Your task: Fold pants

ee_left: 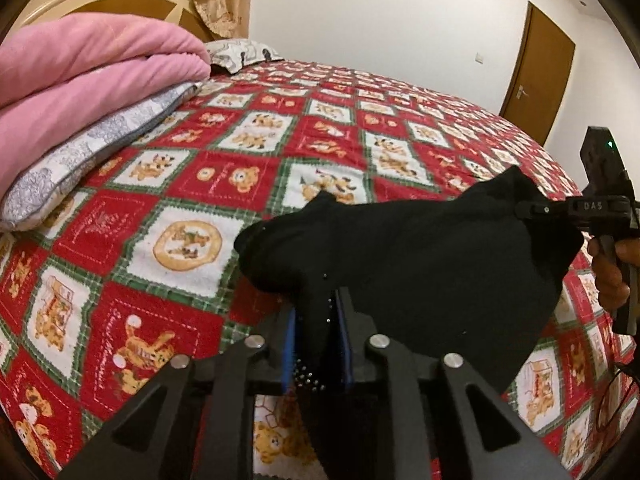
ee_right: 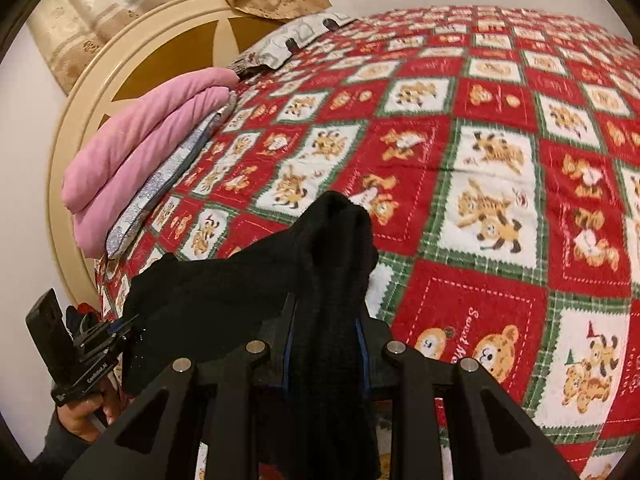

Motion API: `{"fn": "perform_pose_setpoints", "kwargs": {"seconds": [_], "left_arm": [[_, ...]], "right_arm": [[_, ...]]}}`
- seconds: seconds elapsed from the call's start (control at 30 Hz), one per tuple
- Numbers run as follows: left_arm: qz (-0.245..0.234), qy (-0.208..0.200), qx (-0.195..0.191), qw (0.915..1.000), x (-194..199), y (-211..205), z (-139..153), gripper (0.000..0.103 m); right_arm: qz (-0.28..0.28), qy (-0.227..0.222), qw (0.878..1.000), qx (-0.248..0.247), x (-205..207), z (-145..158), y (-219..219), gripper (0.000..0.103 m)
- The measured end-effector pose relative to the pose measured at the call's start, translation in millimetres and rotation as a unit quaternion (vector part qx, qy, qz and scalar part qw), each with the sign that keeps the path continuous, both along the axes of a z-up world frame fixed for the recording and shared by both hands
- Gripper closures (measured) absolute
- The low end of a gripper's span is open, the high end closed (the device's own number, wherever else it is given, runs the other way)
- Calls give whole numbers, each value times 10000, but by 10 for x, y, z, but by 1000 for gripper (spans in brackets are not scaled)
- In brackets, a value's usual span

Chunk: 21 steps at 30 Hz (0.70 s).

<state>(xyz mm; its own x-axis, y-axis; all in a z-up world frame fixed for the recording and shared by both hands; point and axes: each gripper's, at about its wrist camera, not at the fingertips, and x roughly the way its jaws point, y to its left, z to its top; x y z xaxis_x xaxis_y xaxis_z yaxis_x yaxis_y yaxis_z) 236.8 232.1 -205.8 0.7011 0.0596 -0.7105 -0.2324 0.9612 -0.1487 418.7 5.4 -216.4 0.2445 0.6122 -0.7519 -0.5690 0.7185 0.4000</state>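
1. left wrist view: left gripper (ee_left: 320,332) jaws clamped on a bunched fold of the black knit fabric pants (ee_left: 420,264); the cloth lifts beyond the jaws and spans right to the right gripper (ee_left: 524,210), above the red, white and green bear-print bedspread (ee_left: 240,152).
2. right wrist view: right gripper (ee_right: 326,344) jaws clamped on the pants (ee_right: 332,264); fabric stretches left to the left gripper (ee_right: 124,326). folded pink blanket (ee_right: 140,148) lies well beyond, upper left.

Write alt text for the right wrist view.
Black pants hang bunched between the fingers of the right gripper above a bed with a red, green and white bear-print cover. At lower left, the left gripper grips the same cloth; a folded pink blanket lies near the headboard.
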Motion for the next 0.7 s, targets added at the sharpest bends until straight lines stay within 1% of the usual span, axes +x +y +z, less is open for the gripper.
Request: {"fn": "perform_pose_setpoints", "kwargs": {"seconds": [0.07, 0.13, 0.17, 0.23, 0.27, 0.3, 0.33, 0.4, 0.47, 0.57, 0.6, 0.7], "left_arm": [[-2, 25, -30, 10000, -2, 8, -23, 77], [0, 84, 17, 10000, 7, -3, -47, 70], [3, 89, 23, 10000, 9, -3, -56, 68], [38, 108, 31, 9999, 7, 1, -70, 61], [62, 111, 39, 9999, 9, 5, -73, 58], [111, 125, 53, 9998, 7, 14, -74, 52], [148, 137, 63, 9998, 4, 22, -74, 47], [193, 166, 61, 9997, -24, 37, -64, 42], [185, 165, 76, 9997, -71, 31, -38, 41], [170, 205, 180, 9995, -158, 11, 12, 38], [169, 196, 194, 9995, -202, 9, 34, 38], [178, 119, 173, 9996, -330, 9, 110, 38]], "right_arm": [[-29, 69, 10000, -26, 25, -39, -8, 77], [-60, 135, 9999, -90, 46, -74, -11, 75], [-118, 155, 9997, -144, 67, -99, -23, 71], [-155, 195, 9995, -174, 96, -131, -47, 68], [-164, 223, 9995, -165, 110, -145, -68, 65], [-206, 214, 9994, -195, 110, -144, -87, 58], [-231, 208, 9993, -203, 112, -141, -104, 56], [-288, 170, 9992, -227, 102, -116, -156, 50], [-429, 110, 9988, -229, 93, -74, -235, 47], [-650, -16, 9975, -292, 39, 18, -387, 46], [-765, -118, 9963, -364, -11, 62, -455, 46], [-930, -212, 9947, -376, -163, 146, -586, 45]]}}
